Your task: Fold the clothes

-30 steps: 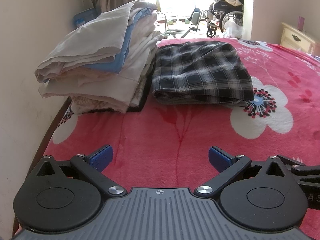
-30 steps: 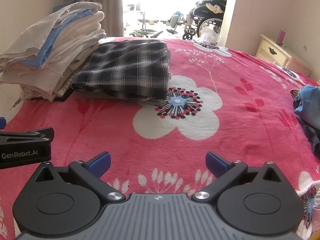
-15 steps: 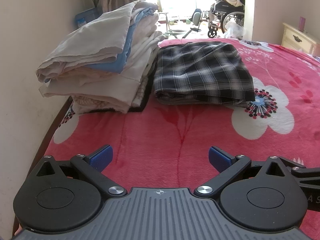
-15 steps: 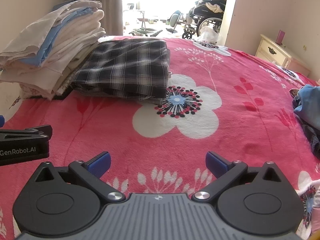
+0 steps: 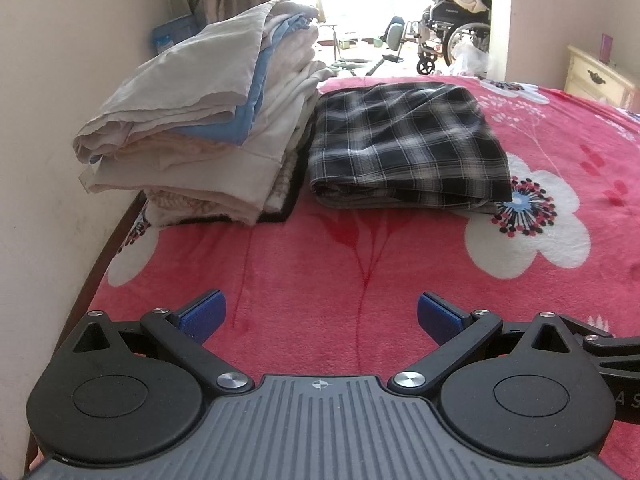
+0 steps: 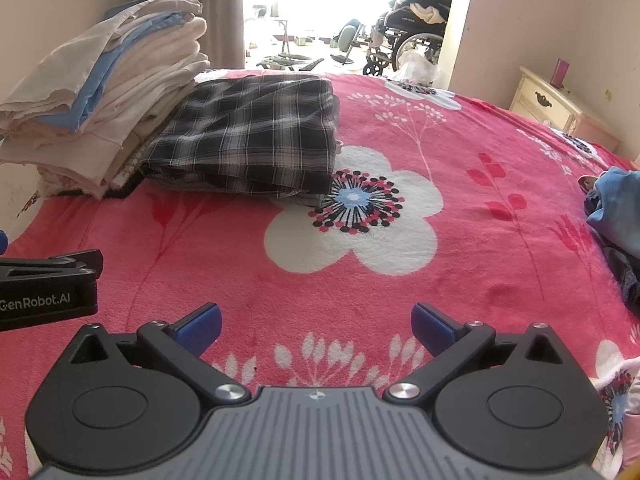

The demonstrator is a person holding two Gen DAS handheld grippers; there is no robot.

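A folded dark plaid garment [image 5: 404,144] [image 6: 256,132] lies flat on the pink flowered blanket [image 5: 340,264] [image 6: 460,240]. To its left stands a tall stack of folded cream and blue clothes [image 5: 200,120] [image 6: 100,88] against the wall. My left gripper [image 5: 320,316] hovers open over bare blanket, well short of both. My right gripper [image 6: 316,322] is open too, nothing between its fingers, to the right of the left one. A heap of unfolded blue clothing [image 6: 616,208] lies at the right edge of the right wrist view.
A wall [image 5: 52,120] runs along the bed's left edge. A cream nightstand [image 6: 560,108] stands at the far right. Beyond the bed, a bright doorway shows a wheelchair [image 6: 404,36] and clutter. The left gripper's body [image 6: 48,288] shows at the left of the right wrist view.
Both grippers have drifted slightly forward toward the folded clothes. Both remain open and empty, and the clothes have not moved.
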